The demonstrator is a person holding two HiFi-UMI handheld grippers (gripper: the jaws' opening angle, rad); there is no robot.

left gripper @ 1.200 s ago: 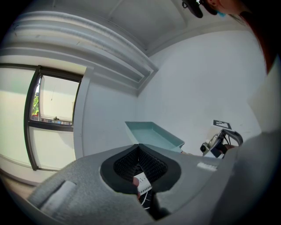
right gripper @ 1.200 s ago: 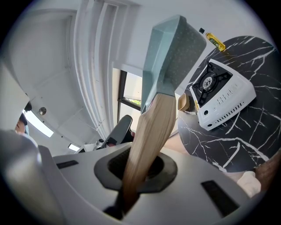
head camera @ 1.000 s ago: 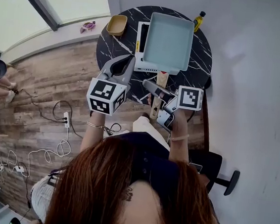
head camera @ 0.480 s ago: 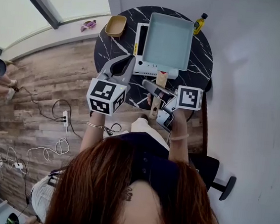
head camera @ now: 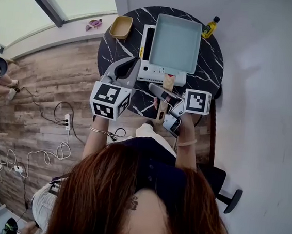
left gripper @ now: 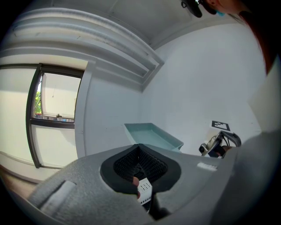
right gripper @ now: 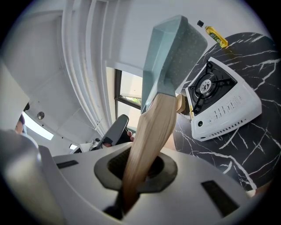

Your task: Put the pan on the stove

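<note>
A light teal rectangular pan [head camera: 176,36] with a wooden handle [head camera: 168,82] hangs above the white portable stove [head camera: 153,72] on the black marble table [head camera: 116,51]. My right gripper [head camera: 160,93] is shut on the handle near the table's front edge. In the right gripper view the handle [right gripper: 147,132] runs out from between the jaws to the pan [right gripper: 173,52]. The stove [right gripper: 219,105] lies lower right, its burner uncovered. My left gripper [head camera: 135,62] hovers left of the stove, shut with nothing held. The left gripper view shows the pan [left gripper: 151,134] ahead.
A yellow bowl [head camera: 121,26] sits at the table's back left and a yellow bottle [head camera: 209,26] at its back right. A power strip with cables [head camera: 68,125] lies on the wooden floor to the left. A black chair [head camera: 222,181] stands behind the person.
The pan has shifted a little farther over the stove and slightly lower, uncovering more of the stove's front panel. Both grippers moved forward with it.
</note>
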